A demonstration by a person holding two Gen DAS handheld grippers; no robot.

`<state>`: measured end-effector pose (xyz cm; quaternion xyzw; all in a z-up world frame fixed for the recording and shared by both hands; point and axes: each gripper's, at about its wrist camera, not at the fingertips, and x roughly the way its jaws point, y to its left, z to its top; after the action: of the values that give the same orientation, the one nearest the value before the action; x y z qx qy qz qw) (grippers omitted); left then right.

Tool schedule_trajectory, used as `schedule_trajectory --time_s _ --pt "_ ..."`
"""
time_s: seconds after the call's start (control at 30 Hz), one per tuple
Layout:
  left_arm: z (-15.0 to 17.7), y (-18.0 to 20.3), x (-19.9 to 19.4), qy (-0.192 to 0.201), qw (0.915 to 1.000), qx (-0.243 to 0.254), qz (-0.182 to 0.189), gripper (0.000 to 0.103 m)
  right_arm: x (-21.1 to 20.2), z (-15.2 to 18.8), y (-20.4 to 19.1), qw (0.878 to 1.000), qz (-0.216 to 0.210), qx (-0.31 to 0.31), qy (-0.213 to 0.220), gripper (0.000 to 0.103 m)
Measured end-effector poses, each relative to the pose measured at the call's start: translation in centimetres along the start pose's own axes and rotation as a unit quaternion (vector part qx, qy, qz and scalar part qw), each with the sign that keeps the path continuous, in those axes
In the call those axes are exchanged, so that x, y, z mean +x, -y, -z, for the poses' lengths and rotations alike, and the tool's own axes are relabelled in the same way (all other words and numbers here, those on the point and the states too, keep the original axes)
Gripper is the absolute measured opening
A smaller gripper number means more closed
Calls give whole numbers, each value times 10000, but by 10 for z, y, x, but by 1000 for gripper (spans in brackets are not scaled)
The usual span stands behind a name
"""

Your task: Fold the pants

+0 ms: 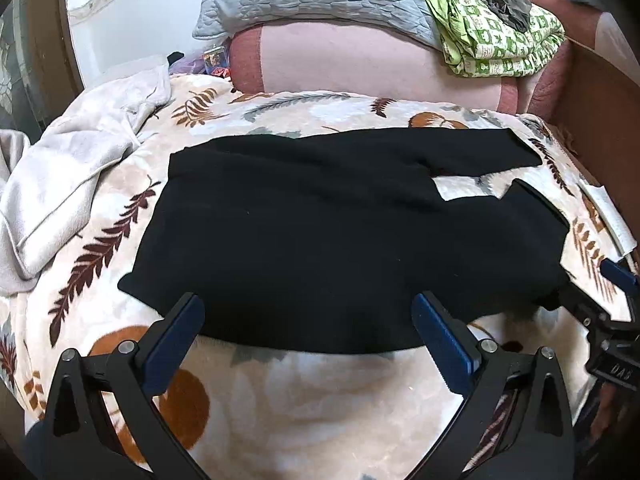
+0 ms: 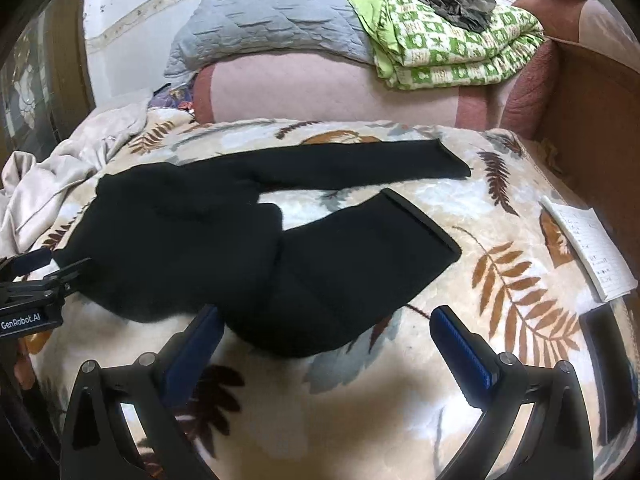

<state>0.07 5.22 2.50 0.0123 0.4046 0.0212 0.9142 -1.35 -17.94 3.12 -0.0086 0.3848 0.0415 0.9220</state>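
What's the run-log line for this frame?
step: pre-grasp | pants: flat, unfolded, legs apart | left tongs: open | right tongs: open | blanket

"GenRobot.AI" — printed on the left gripper (image 2: 30, 268).

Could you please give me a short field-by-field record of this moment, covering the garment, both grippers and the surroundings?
garment: black pants spread flat, legs apart, unfolded
surface: leaf-print blanket
left gripper: open, at the near edge of the pants, holding nothing
right gripper: open, at the near edge of the pants, holding nothing
beside pants: grey cloth, notepad
behind: grey quilt, green patterned bedding
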Motion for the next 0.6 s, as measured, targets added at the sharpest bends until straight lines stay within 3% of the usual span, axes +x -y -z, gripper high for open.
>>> schedule_trajectory --time_s 0.4,0.6 --pt "-3 -5 20 1 9998 -75 177 103 -13 -11 29 9992 -72 267 288 103" --pt "-3 -12 26 -78 9995 -234 202 103 10 -15 51 9979 190 608 69 103"
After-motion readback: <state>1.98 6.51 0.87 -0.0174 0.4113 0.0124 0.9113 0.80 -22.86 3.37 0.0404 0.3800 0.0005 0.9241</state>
